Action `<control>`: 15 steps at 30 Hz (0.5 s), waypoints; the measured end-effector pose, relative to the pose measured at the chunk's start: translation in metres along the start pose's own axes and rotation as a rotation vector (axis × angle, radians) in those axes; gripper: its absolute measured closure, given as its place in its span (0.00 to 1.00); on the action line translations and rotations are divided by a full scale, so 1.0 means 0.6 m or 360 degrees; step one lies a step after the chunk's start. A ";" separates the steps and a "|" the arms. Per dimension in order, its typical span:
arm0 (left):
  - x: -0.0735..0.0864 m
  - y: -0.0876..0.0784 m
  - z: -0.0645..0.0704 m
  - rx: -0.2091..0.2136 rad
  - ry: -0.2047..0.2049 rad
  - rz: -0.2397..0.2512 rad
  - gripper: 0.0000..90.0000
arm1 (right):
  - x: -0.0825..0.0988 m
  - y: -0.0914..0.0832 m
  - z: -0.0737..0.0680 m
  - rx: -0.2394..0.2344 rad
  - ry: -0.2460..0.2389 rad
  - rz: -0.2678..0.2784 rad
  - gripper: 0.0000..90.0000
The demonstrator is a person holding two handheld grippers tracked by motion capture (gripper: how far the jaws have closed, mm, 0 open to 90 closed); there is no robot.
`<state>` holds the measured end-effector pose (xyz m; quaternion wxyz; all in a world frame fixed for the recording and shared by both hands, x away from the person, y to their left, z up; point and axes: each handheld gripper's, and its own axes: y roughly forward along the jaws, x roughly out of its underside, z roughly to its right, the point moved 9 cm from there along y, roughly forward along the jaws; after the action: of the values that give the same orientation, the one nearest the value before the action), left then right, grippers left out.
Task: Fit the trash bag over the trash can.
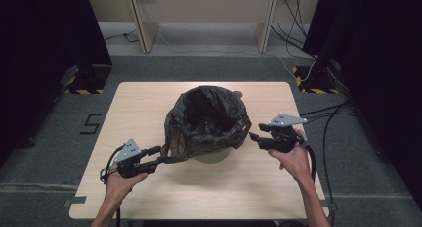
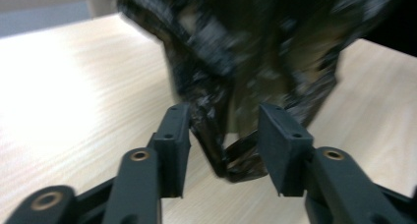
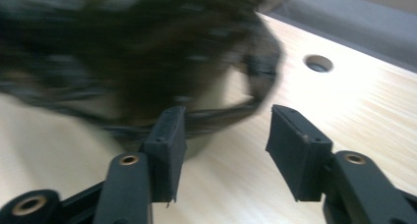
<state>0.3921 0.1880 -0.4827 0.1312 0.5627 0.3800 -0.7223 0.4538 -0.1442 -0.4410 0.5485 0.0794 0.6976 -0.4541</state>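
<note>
Here the crumpled dark bin bag (image 1: 209,118) lines its bin, both grippers' jaws parted, gripping nothing.

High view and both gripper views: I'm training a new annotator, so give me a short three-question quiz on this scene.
1. What lines the round pale bin on the light wooden table?
2. True or false: the right gripper has its fingers clamped on the liner.
3. Which gripper has a fold of plastic between its fingers: A left, B right?

Key: 1 a crinkled black plastic bag; 2 false, they stand apart with a gap; 3 A.
</note>
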 end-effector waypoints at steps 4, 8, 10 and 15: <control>-0.017 -0.008 0.020 0.0040 0.0012 0.0051 0.56 | 0.001 -0.002 -0.048 -0.0125 -0.0002 0.0032 0.44; -0.034 -0.001 0.026 0.0049 0.0016 0.0082 0.54 | -0.004 0.018 -0.077 -0.0176 -0.0003 0.0049 0.40; -0.043 0.005 0.025 0.0042 0.0011 0.0110 0.53 | -0.004 0.030 -0.077 -0.0147 0.0003 0.0036 0.41; -0.059 0.020 0.018 0.0021 0.0010 0.0144 0.47 | 0.002 0.048 -0.077 -0.0234 0.0009 0.0049 0.77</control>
<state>0.4034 0.1642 -0.4545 0.1588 0.5824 0.3498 -0.7164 0.4387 -0.0948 -0.4582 0.5577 0.0511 0.7294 -0.3929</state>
